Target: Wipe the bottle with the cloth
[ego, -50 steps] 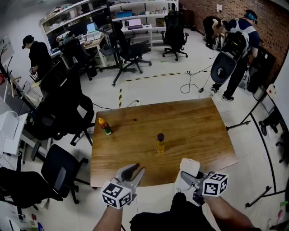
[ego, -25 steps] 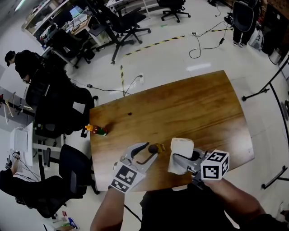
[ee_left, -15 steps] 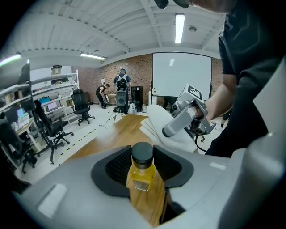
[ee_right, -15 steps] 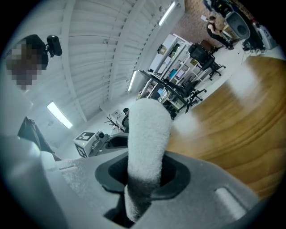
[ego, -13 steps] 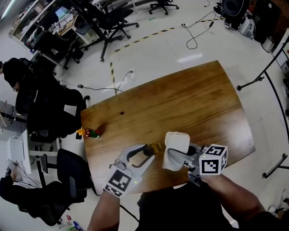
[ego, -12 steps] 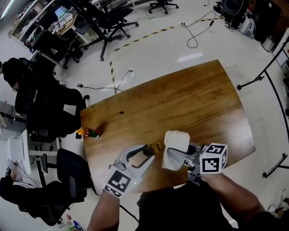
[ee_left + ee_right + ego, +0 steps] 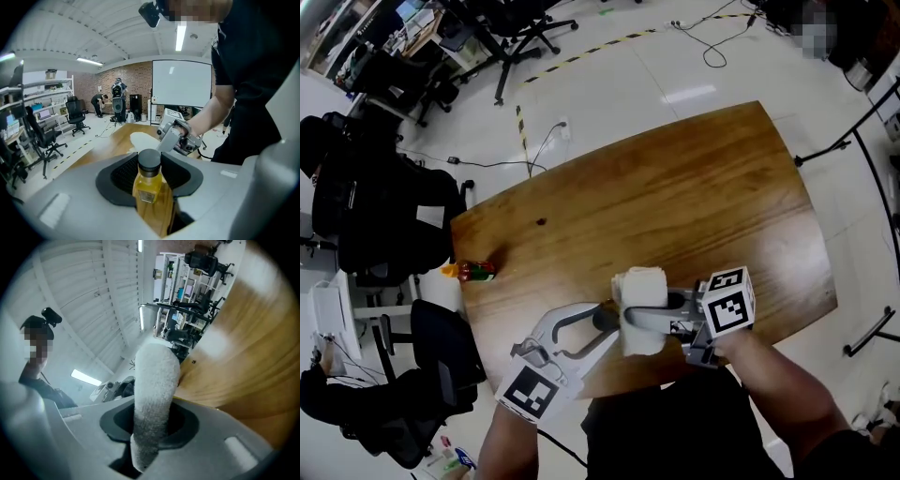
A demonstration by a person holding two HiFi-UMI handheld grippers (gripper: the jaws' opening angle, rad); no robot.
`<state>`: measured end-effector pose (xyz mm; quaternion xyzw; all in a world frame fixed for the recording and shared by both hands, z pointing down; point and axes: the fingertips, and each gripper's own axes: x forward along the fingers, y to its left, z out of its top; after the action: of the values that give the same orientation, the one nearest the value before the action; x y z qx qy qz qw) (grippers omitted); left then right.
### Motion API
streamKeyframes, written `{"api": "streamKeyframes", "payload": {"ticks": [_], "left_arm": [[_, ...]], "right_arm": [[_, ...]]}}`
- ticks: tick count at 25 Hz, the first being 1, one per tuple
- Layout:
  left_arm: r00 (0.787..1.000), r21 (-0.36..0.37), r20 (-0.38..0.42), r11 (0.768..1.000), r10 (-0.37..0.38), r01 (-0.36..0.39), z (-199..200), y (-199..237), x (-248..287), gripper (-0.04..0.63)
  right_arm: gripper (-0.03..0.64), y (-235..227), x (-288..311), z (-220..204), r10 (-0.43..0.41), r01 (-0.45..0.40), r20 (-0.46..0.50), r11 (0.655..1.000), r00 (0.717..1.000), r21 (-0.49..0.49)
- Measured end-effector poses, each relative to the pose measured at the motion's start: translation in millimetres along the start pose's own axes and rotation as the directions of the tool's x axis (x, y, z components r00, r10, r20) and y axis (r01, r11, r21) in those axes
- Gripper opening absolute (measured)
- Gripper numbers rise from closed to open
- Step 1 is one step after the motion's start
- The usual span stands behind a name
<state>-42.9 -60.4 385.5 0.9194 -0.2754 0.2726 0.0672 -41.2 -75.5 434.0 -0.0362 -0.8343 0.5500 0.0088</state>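
Left gripper view: the left claw (image 7: 150,171) has just been closing and now pinches the bottle (image 7: 152,201) of yellow drink, near the front edge of the worktop (image 7: 694,187). The right claw (image 7: 150,423) squeezes the white cloth (image 7: 154,376), just beside the bottle. If the cloth pushes too hard, the bottle could twist in the claw, slip out and fall off that edge.

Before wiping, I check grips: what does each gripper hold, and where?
The left gripper, jaws just closed in, holds the bottle by its body below the cap. The right gripper holds the cloth by one end; the rest sticks out.
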Motion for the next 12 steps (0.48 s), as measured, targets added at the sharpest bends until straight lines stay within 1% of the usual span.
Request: {"api": "streamKeyframes", "payload": {"ticks": [5, 8, 12], "left_arm": [[1.0, -0.004, -0.018, 1.0, -0.006, 0.006, -2.2, -0.8, -2.3, 0.172], [1.0, -0.008, -0.015, 1.0, -0.007, 0.007, -0.9, -1.7, -1.0, 0.172], [1.0, -0.015, -0.016, 1.0, -0.013, 0.013, -3.4, -0.5, -1.7, 0.172]], "right_arm": [[0.079, -24.0, -0.4, 0.2, -0.038, 0.038, 0.001, 0.999, 0.999, 0.033], [0.078, -42.2, -2.0, -5.4, -0.077, 0.078, -0.025, 0.996, 0.997, 0.035], [0.078, -66.3, 1.6, -14.7, -0.147, 0.148, -0.067, 0.989, 0.987, 0.014]]}}
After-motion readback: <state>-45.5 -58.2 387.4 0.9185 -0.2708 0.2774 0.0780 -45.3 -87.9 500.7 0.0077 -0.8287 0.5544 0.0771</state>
